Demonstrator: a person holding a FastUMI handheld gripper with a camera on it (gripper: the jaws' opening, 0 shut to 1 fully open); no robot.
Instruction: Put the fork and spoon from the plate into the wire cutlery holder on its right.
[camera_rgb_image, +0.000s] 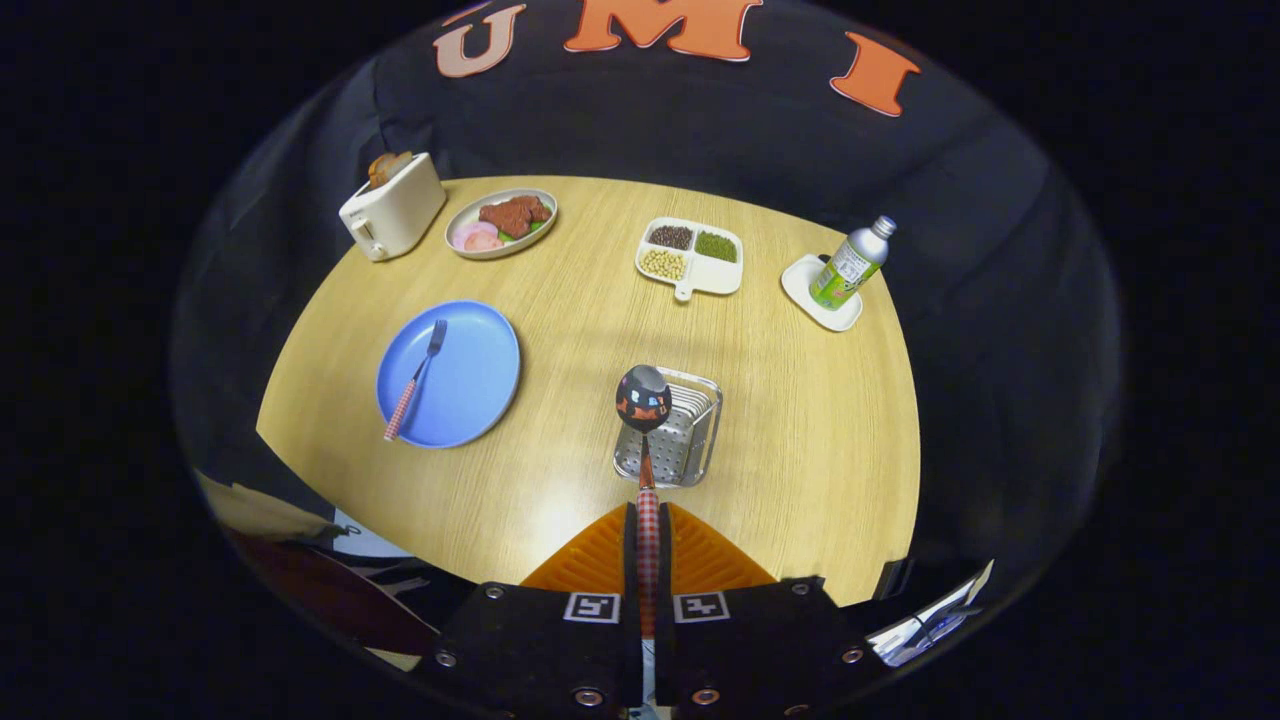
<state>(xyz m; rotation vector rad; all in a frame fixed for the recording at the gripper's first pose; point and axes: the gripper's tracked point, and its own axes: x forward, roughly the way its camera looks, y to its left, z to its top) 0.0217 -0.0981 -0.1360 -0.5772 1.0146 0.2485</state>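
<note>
Gripper view showed my tongs (648, 545) clamped on the spoon (644, 420) handle, bowl poised over the wire cutlery holder (680, 440) for dropping, while the fork (418, 378) lay on the blue plate (470, 400).

quick count of what's on the table (800, 450): one blue plate (470, 385) with one fork (417, 378) on it, one spoon (645, 400) pinched between the two fingers of the one gripper (648, 545), one wire cutlery holder (685, 440), one toaster (392, 208), one oval dish of food (500, 222), one divided tray (692, 258) with three kinds of beans, one bottle (850, 265) on one small white dish (815, 300).
</note>
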